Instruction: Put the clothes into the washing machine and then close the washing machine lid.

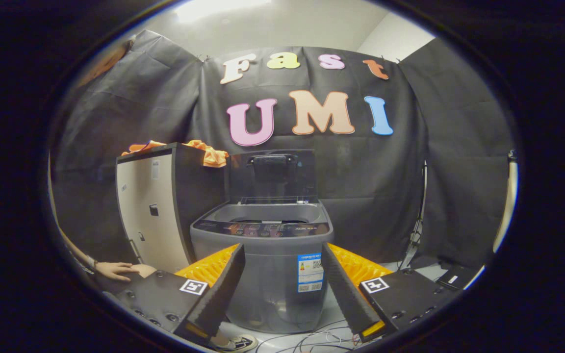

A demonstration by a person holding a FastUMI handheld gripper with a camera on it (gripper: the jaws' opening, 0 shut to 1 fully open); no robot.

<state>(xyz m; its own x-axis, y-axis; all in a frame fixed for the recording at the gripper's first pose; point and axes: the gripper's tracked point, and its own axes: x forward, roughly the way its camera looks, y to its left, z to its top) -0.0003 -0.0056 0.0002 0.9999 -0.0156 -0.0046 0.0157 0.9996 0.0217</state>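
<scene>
**Inspector:** Your gripper [282, 287] hangs with its fingers spread wide and nothing between them. The ribbed, wedge-shaped fingers frame the front of the washing machine [263, 274], just ahead. A hand [115, 269] rests low at the near left.

**Operator:** And the machine itself?

**Inspector:** A smooth grey plastic tub, rounded at the corners, with a glossy control strip across the front rim. Its lid [272, 174] stands upright at the back, dark and flat, so the drum mouth is open to you.

**Operator:** Where are the clothes?

**Inspector:** Up and to the left of your fingers, beyond the machine's near edge. The orange clothes [209, 153] lie crumpled on top of the tall cabinet [157, 211] beside the machine, soft fabric drooping over its far right corner, their long axis running left to right along the top. In my judgement you must raise and swing left to reach them; nothing is loaded yet.
</scene>
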